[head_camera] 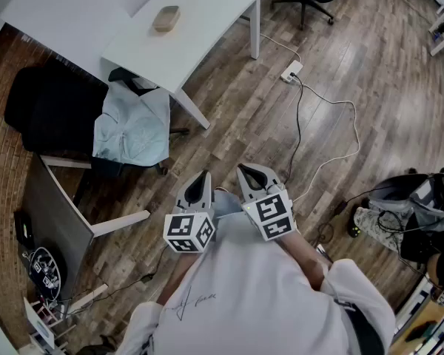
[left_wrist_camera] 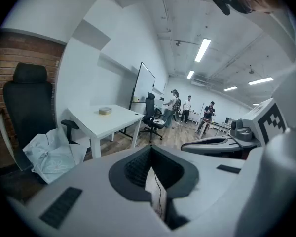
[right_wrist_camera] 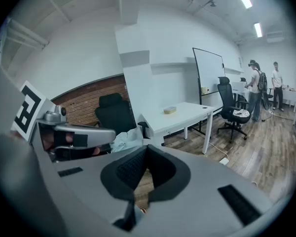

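Observation:
I hold both grippers close to my body above a wood floor, side by side and pointing forward. My left gripper [head_camera: 203, 180] is shut with nothing between its jaws; in its own view [left_wrist_camera: 150, 181] the pads meet with only floor behind them. The right gripper [head_camera: 250, 174] is also shut and empty, as its own view [right_wrist_camera: 140, 181] confirms. Each shows in the other's view: the right gripper [left_wrist_camera: 222, 144] and the left gripper [right_wrist_camera: 74, 135]. Neither touches anything. Nearest ahead are a white table [head_camera: 207, 13] and a black chair [head_camera: 52, 109].
A tan roll [head_camera: 166, 18] lies on the table. A pale blue garment [head_camera: 133, 128] is draped over the chair. A power strip [head_camera: 291, 71] and a cable [head_camera: 351, 135] lie on the floor. Bags [head_camera: 422, 205] sit at right. People [right_wrist_camera: 256, 83] stand far off by an office chair [right_wrist_camera: 232, 105].

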A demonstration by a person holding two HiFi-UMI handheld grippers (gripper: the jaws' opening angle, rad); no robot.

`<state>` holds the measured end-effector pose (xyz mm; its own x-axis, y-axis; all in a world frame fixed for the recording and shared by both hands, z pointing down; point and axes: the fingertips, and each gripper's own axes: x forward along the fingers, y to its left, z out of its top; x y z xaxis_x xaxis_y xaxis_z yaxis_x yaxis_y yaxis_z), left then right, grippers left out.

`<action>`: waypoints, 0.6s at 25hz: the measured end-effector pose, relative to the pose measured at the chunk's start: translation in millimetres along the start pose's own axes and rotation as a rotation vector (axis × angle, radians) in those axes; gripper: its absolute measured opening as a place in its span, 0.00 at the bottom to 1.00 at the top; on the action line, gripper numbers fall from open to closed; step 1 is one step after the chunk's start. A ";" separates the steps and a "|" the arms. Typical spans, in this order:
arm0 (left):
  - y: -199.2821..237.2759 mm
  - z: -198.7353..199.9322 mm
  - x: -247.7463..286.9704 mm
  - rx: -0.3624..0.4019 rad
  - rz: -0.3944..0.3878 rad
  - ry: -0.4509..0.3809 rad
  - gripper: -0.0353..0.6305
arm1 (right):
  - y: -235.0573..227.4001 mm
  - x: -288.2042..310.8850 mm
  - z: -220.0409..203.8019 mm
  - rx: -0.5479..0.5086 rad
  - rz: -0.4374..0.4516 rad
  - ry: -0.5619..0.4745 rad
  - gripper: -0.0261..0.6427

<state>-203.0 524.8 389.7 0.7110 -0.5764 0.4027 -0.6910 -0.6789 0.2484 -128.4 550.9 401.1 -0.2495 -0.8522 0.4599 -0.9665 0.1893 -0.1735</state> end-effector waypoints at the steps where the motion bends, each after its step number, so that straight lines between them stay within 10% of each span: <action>1: -1.0 2.7 0.6 0.005 0.001 -0.009 0.06 | -0.3 0.3 2.9 0.000 0.001 -0.006 0.05; 15: 22.7 15.3 17.8 -0.053 0.075 -0.018 0.06 | -18.3 13.9 20.7 0.062 -0.024 -0.026 0.05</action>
<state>-204.1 492.2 389.1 0.6593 -0.6330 0.4058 -0.7477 -0.6091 0.2646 -112.9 525.5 392.7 -0.2239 -0.8686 0.4421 -0.9663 0.1389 -0.2165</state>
